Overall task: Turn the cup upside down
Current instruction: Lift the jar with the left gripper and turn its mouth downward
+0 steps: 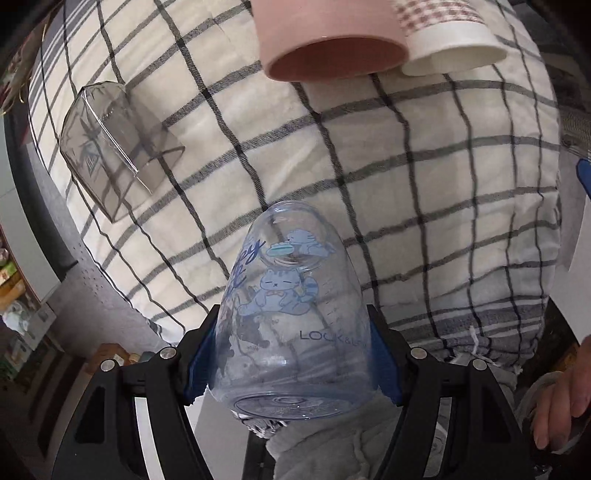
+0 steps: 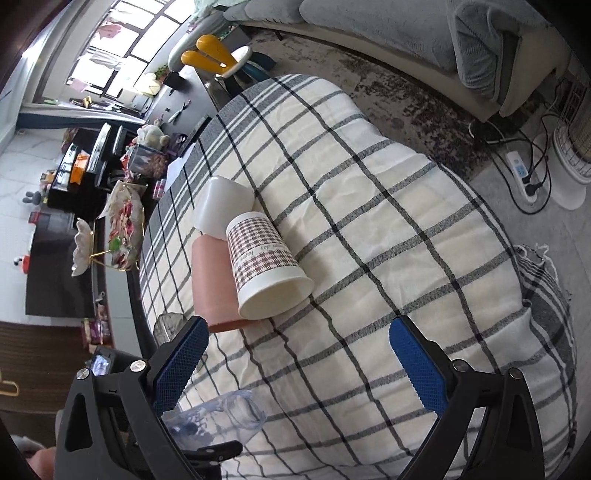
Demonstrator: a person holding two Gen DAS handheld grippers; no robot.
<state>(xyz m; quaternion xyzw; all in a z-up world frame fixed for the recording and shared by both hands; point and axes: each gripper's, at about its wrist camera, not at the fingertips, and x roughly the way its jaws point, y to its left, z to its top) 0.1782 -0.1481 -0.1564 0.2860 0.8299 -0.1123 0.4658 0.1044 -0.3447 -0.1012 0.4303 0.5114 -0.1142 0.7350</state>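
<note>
My left gripper (image 1: 295, 354) is shut on a clear blue plastic cup (image 1: 291, 306) printed with blue cats. Its base is nearest the camera and its mouth points away, above the checked cloth (image 1: 424, 192). The same cup shows at the lower left of the right wrist view (image 2: 225, 413). My right gripper (image 2: 295, 365) is open and empty above the cloth, its blue pads (image 2: 417, 365) wide apart. A houndstooth paper cup (image 2: 264, 269), a pink cup (image 2: 212, 280) and a white cup (image 2: 221, 206) lie on their sides just beyond it.
A smoky grey clear cup (image 1: 110, 151) lies on its side at the left of the cloth. The pink cup (image 1: 328, 40) and the houndstooth cup (image 1: 450, 40) lie at the far edge. A person's hand (image 1: 561, 398) is at the right. A sofa (image 2: 424, 33), cables and a heater (image 2: 572, 133) stand beyond the table.
</note>
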